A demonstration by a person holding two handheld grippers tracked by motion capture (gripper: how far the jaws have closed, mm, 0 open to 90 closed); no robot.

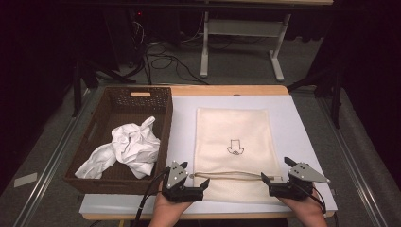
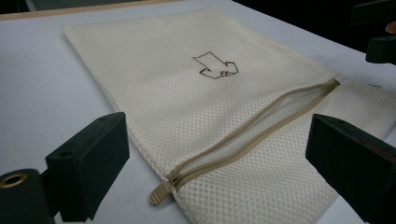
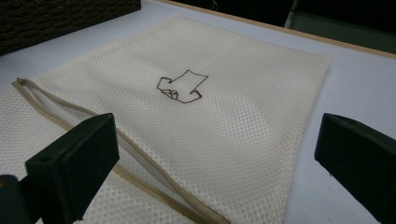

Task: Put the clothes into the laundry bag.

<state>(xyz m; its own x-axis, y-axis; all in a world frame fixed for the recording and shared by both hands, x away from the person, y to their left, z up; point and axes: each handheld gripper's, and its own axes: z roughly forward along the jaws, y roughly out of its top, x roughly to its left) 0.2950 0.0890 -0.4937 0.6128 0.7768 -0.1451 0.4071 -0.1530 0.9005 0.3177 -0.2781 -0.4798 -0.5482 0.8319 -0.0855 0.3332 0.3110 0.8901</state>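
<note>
Both grippers sit nearest me, at the 6 o'clock edge of the table (image 1: 302,123). From there I go big to small. A cream mesh bag (image 1: 231,137) lies flat in the middle of the table. At 9 o'clock from it stands a brown basket (image 1: 97,137) with a crumpled white cloth (image 1: 127,149) inside. The bag has a small arrow drawing (image 1: 234,147), and its zipper (image 1: 236,175) near the 6 o'clock end is partly unzipped. My left gripper (image 1: 204,181) is by the bag's 7 o'clock corner, jaws wide, holding nothing. My right gripper (image 1: 277,170) is at the 5 o'clock corner, jaws wide too, nothing between them. The zipper pull (image 2: 161,192) lies just ahead of the left jaws.
</note>
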